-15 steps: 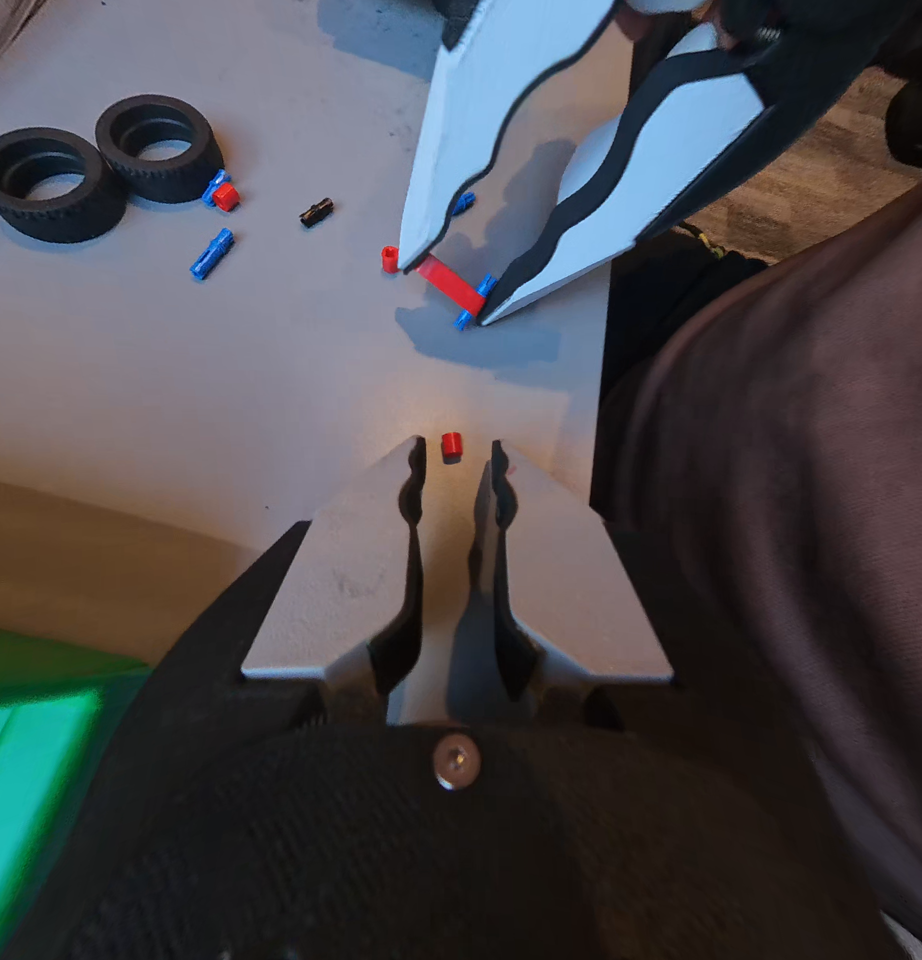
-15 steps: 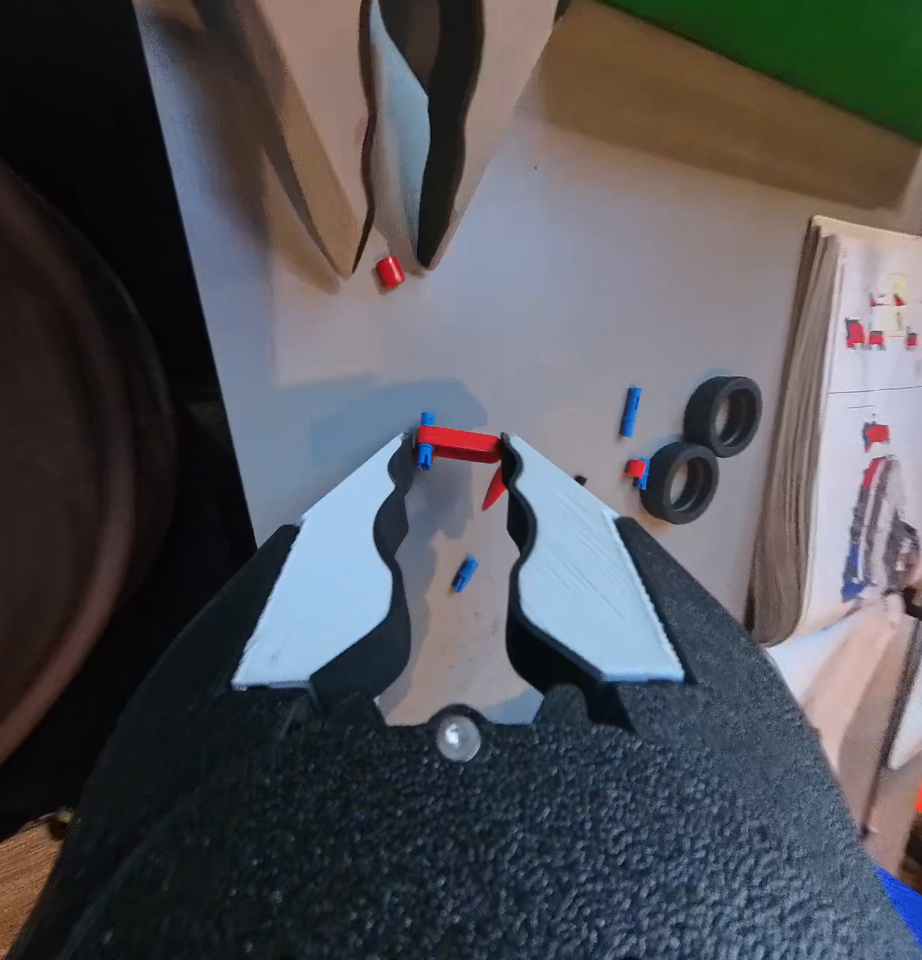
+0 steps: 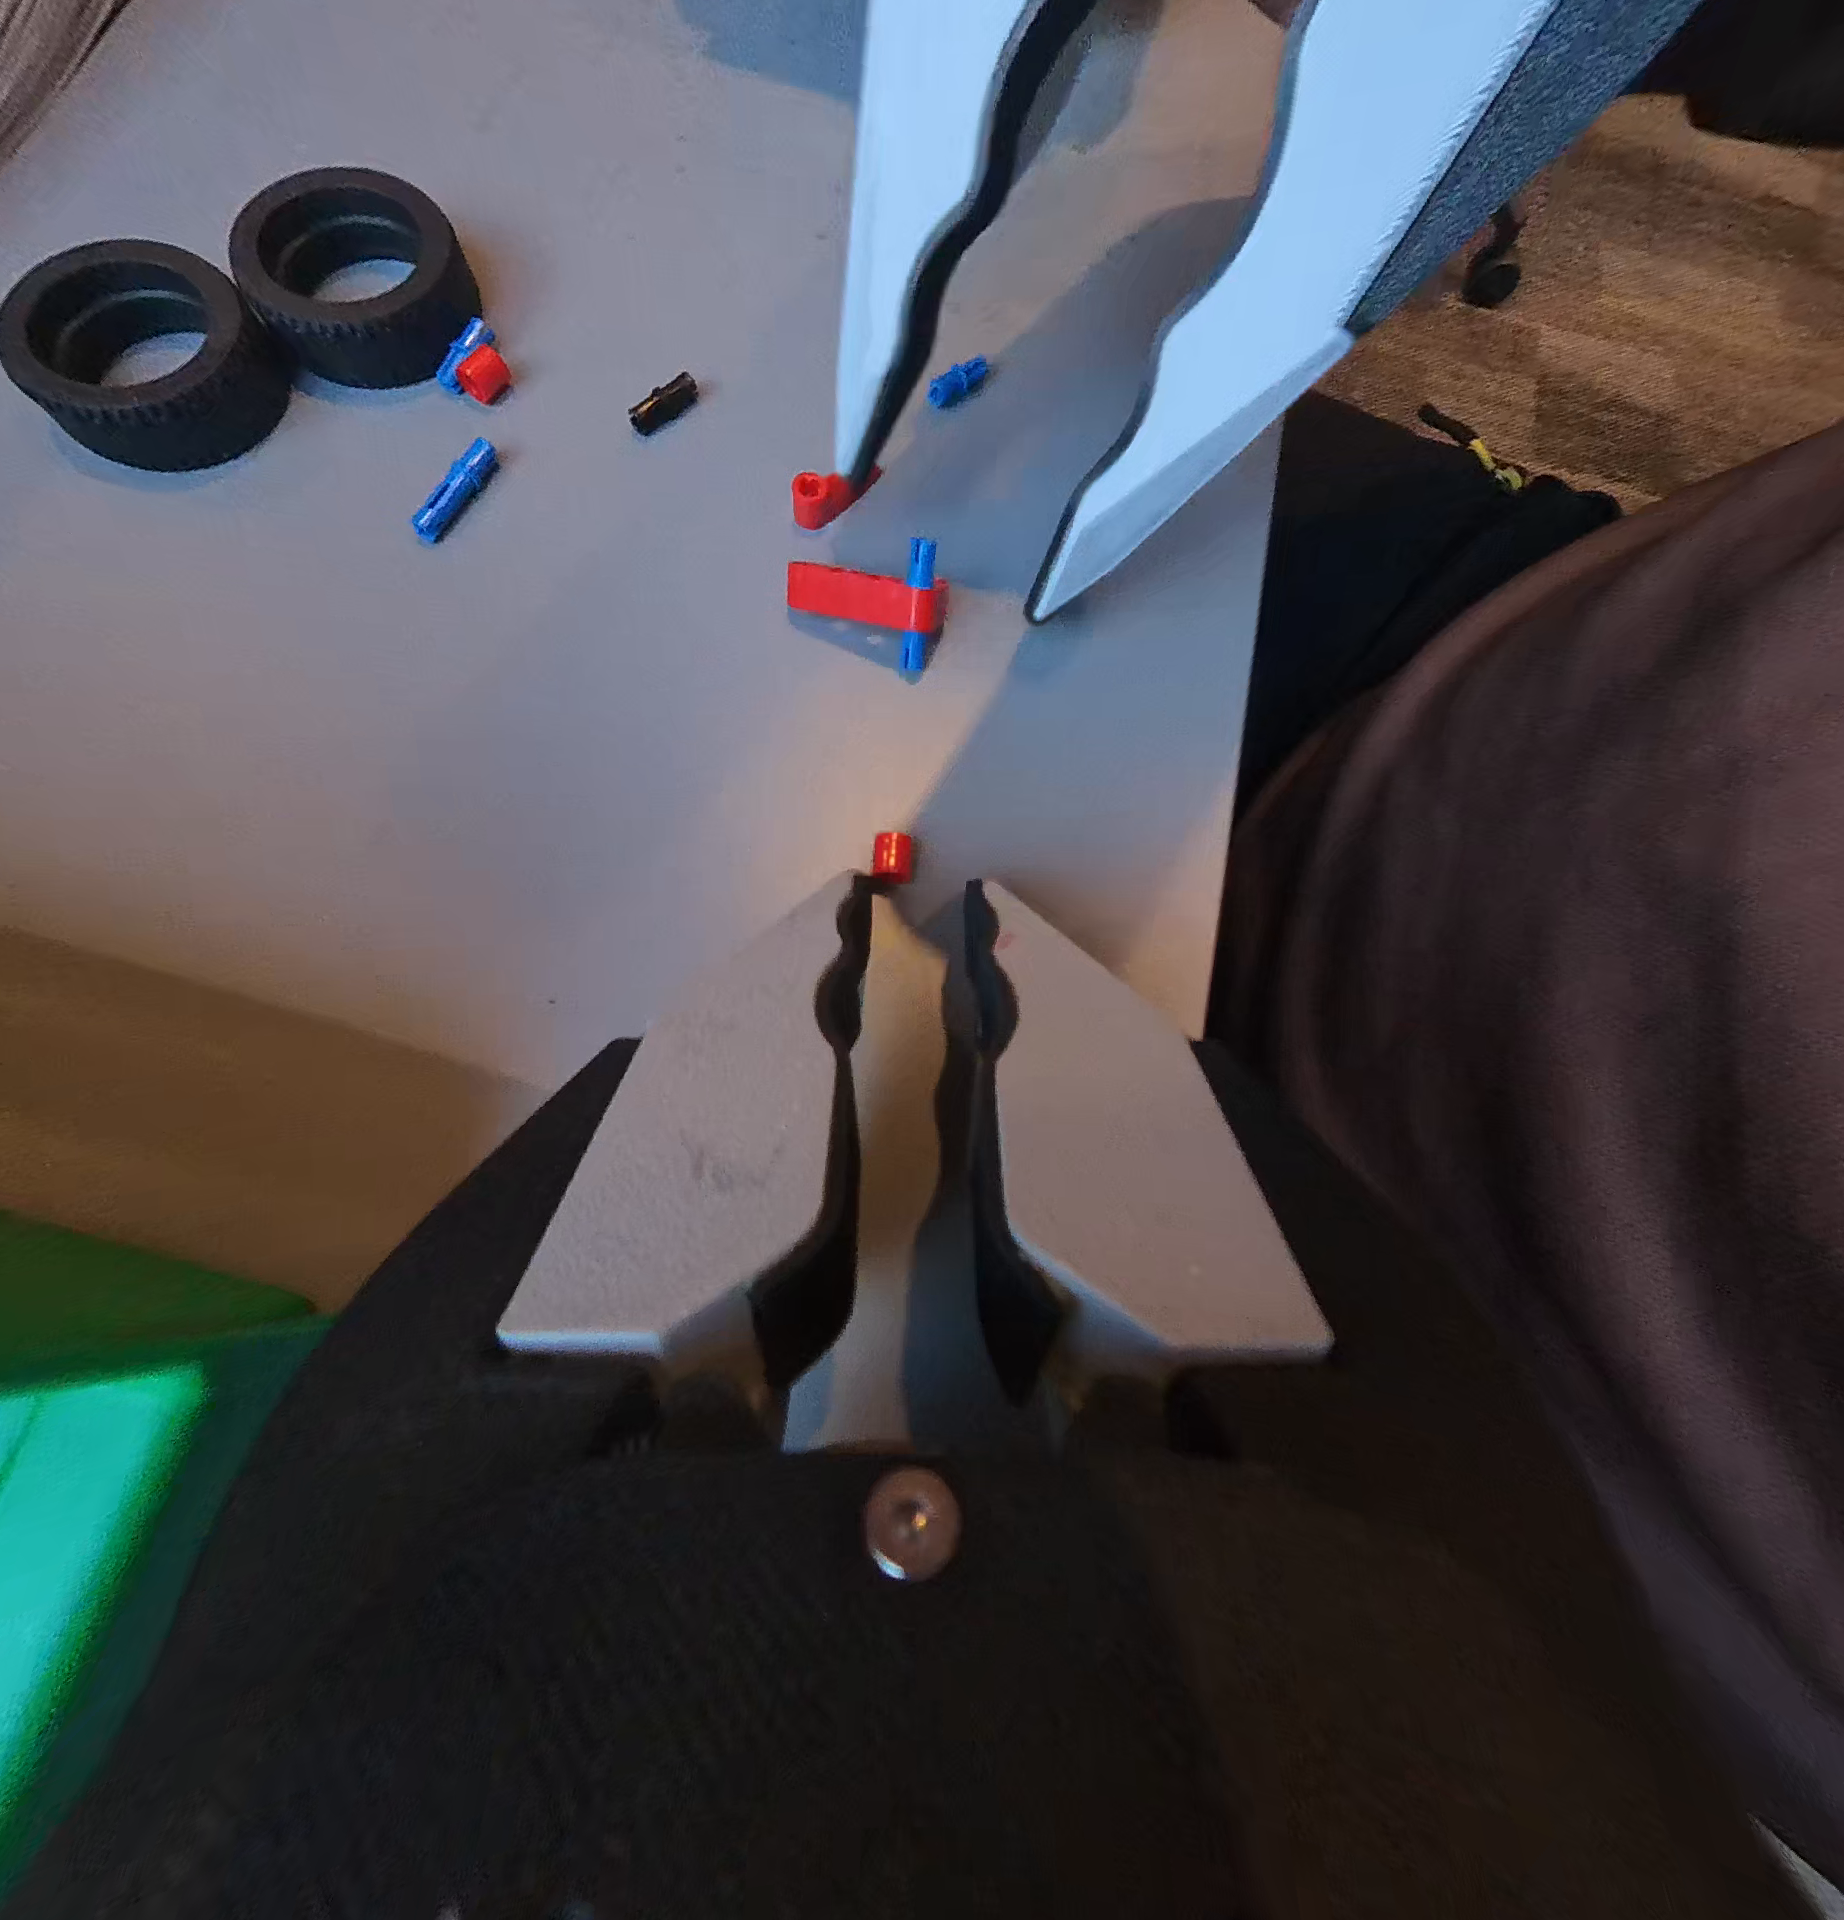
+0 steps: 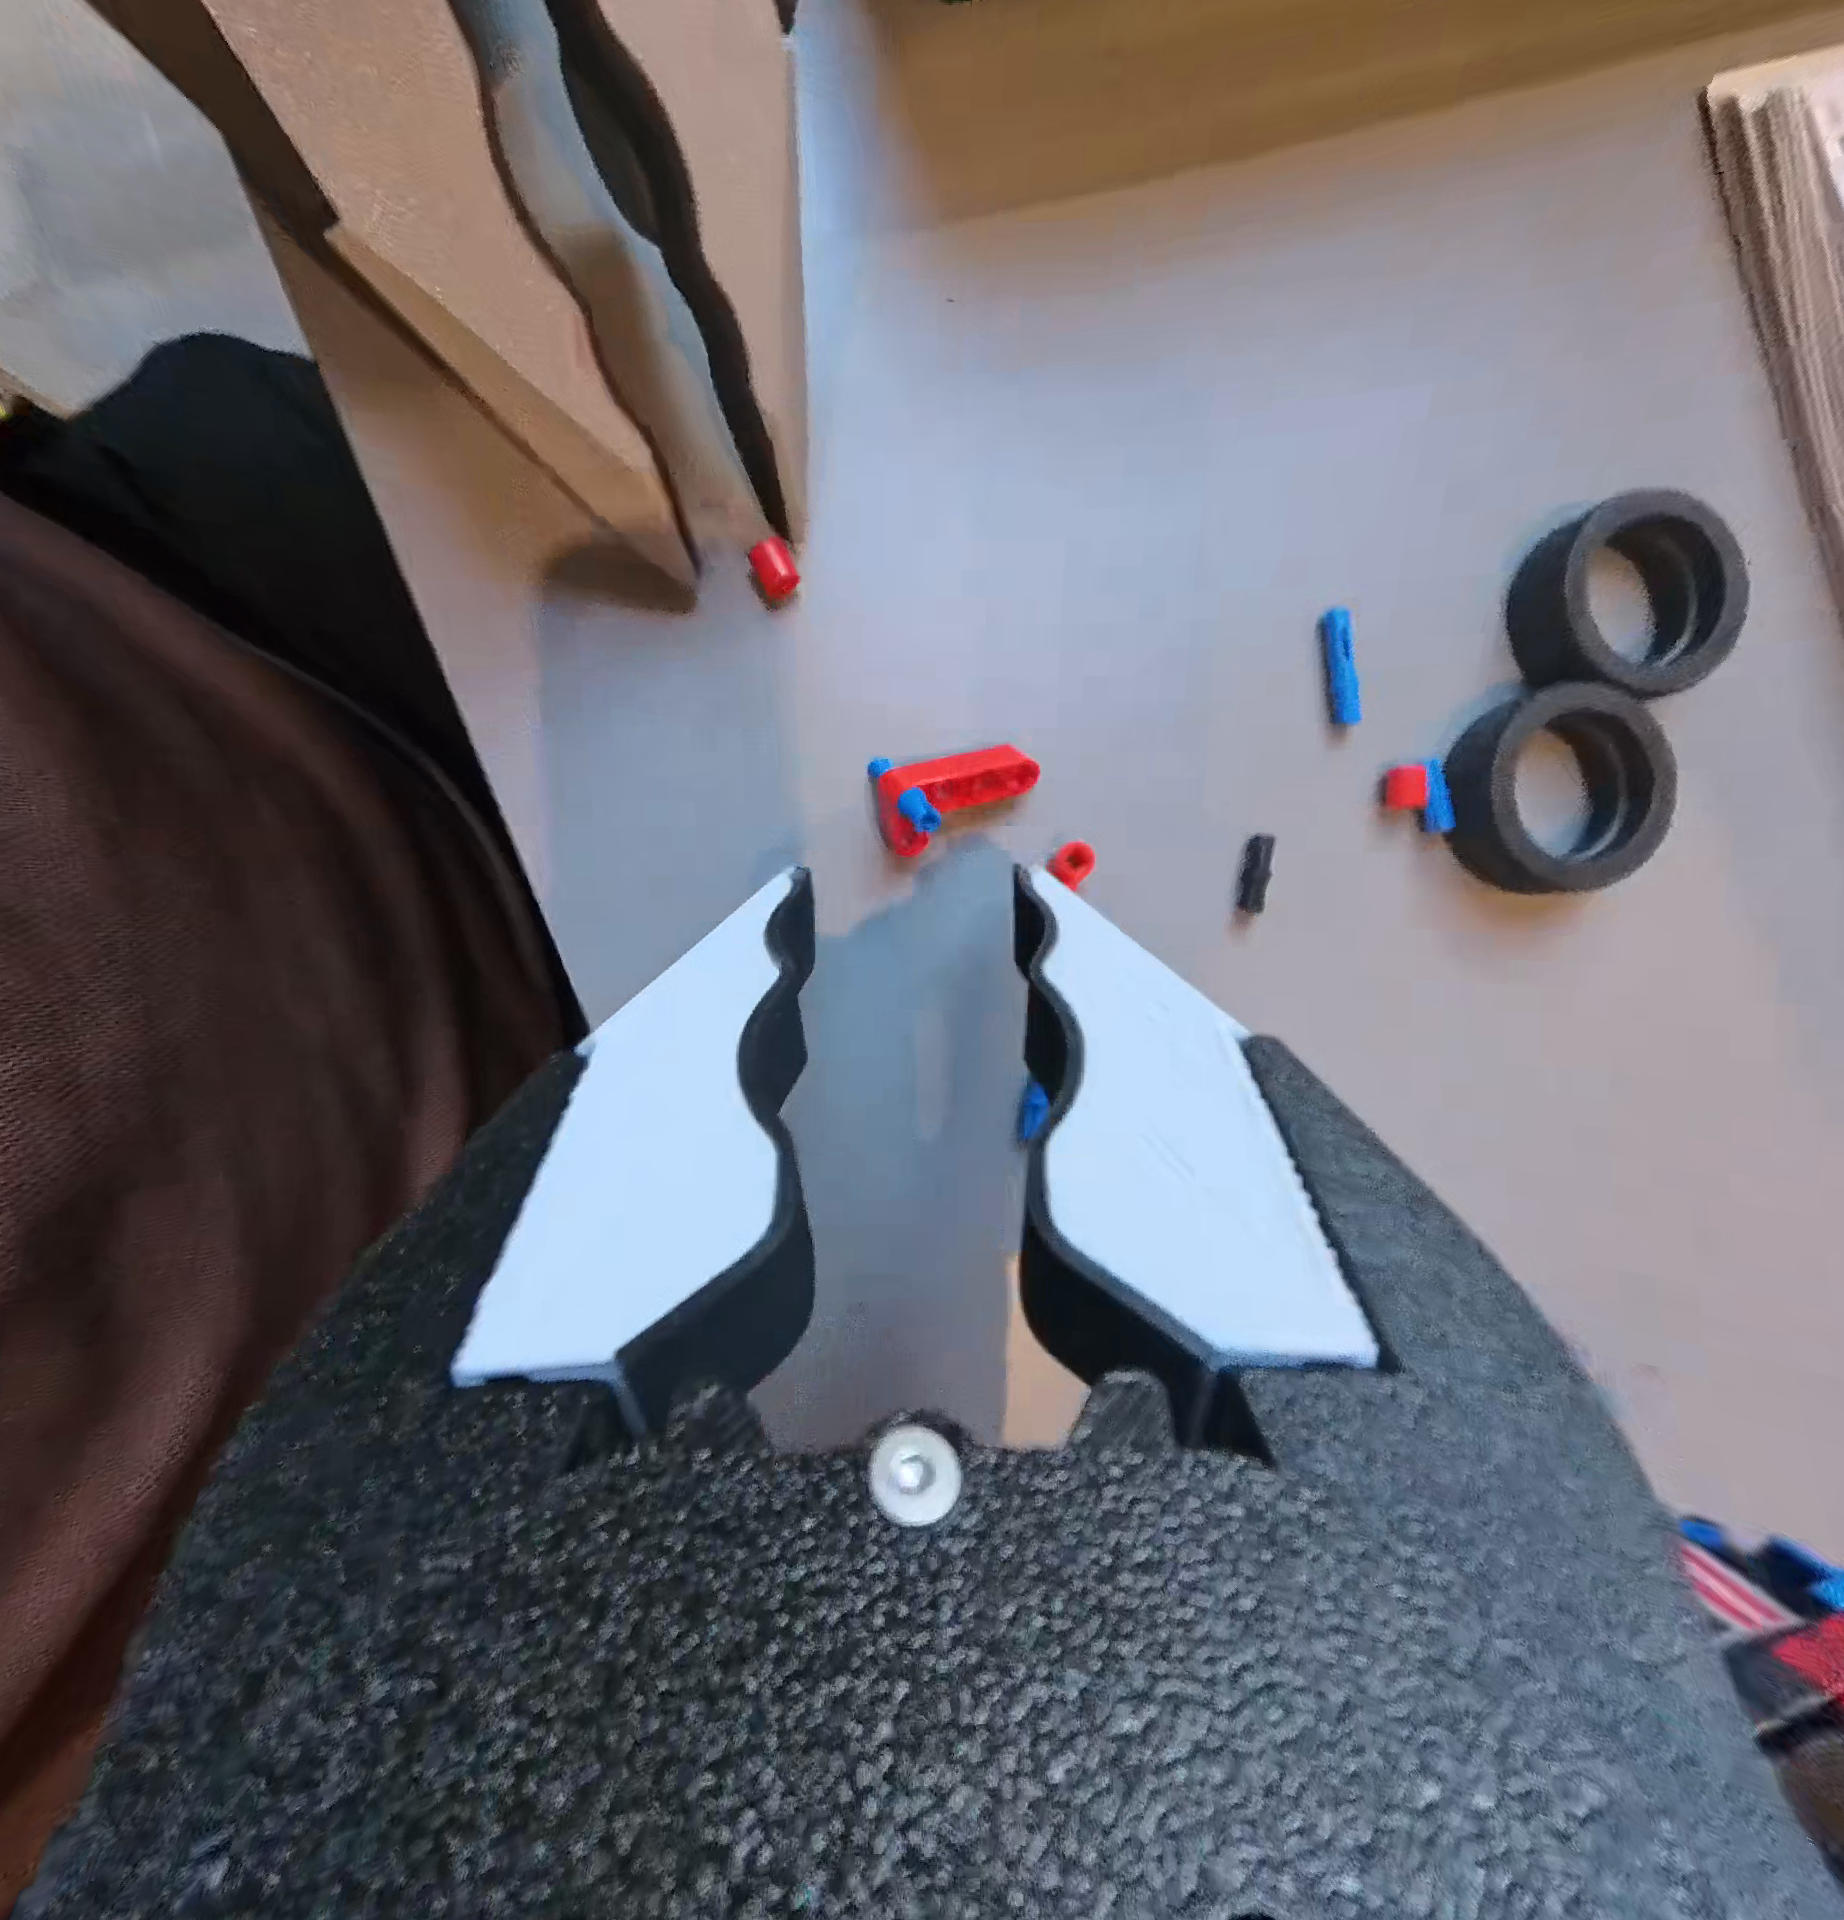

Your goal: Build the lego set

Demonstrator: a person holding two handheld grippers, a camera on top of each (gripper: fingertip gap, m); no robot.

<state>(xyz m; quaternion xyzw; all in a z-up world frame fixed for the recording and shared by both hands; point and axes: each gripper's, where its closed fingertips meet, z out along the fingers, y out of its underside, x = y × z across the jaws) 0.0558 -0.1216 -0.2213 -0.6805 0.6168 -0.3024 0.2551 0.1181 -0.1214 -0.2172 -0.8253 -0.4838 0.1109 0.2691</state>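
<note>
Gaping empty, the right hand-held gripper (image 4: 913, 883) half-hides a blue pin (image 4: 1032, 1110), seemingly beneath it.

Right hand-held gripper (image 4: 913, 883) gapes before red beam (image 4: 959, 784).

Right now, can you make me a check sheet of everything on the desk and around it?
Surface: grey table, a few small parts on it.
Job's things: red beam with a blue pin through one end, lying flat; small red bush by the left gripper; two black tyres; loose blue pins and a black pin.
Clutter: instruction booklet at the table edge.
Grippers: left gripper open, empty; right gripper open, empty.
Cables: nothing seen.
Surroundings: wooden floor, green box, person's brown sleeve.
</note>
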